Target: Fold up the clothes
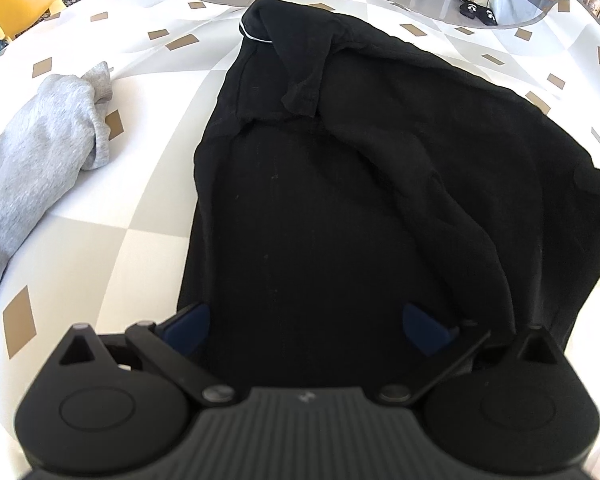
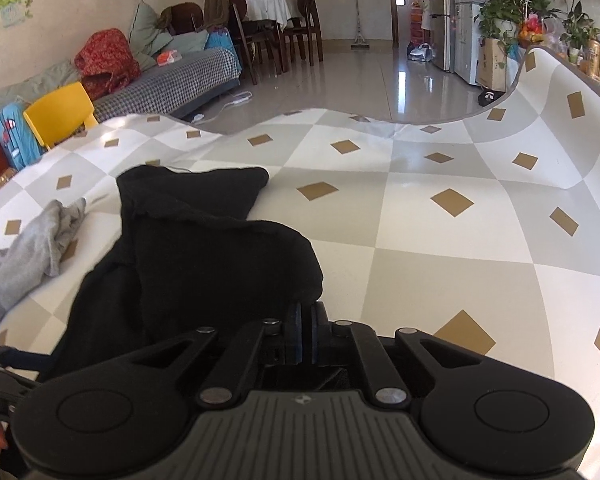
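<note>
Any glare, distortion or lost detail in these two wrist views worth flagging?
Left wrist: the black garment is underexposed, its folds barely readable, and the open left gripper blends into it; fisheye bows the table. Right wrist: strong window glare on the floor; the table edge curves heavily; the right gripper is sharp, shut on the garment.

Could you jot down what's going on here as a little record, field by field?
surface: table with a checked cloth
main garment: black shirt, spread out and partly folded
other garment: grey garment, crumpled to the shirt's left
left gripper: open, over the shirt's near edge
right gripper: shut on the shirt's edge
background: yellow chair, sofa, plants
</note>
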### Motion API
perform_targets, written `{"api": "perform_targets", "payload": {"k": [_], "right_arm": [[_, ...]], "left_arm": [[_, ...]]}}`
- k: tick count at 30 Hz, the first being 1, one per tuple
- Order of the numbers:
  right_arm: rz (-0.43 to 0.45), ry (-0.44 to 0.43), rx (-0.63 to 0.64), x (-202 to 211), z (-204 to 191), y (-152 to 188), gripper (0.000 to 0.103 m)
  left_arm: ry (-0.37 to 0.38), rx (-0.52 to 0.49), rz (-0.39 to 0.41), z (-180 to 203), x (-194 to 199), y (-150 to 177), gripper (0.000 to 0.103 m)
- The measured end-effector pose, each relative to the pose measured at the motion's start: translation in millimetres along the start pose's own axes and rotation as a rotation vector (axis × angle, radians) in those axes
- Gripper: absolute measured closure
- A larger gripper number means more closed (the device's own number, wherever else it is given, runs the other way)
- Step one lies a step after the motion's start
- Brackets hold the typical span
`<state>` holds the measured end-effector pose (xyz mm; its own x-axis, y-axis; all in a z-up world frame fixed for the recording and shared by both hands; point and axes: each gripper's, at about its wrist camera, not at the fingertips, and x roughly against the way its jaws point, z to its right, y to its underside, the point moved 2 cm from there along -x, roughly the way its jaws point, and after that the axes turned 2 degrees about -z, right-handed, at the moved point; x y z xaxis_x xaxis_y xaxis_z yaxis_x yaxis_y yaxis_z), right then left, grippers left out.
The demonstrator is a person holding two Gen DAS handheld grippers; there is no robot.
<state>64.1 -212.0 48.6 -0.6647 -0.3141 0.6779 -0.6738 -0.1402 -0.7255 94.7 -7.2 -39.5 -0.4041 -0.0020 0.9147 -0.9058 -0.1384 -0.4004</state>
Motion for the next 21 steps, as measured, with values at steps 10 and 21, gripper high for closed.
{"api": "perform_targets", "payload": {"k": [10,21], "right_arm": [[0.087,-0.148,0.008,45,-43,-1,0.097],[0.102,-0.309,0.081,67,-97,9,0.097]], "left_arm": [[-0.034,0.043,0.009,-22,5,6,0.000],[-0.097,0.203,0.056,-82,25,-2,0.000]]}}
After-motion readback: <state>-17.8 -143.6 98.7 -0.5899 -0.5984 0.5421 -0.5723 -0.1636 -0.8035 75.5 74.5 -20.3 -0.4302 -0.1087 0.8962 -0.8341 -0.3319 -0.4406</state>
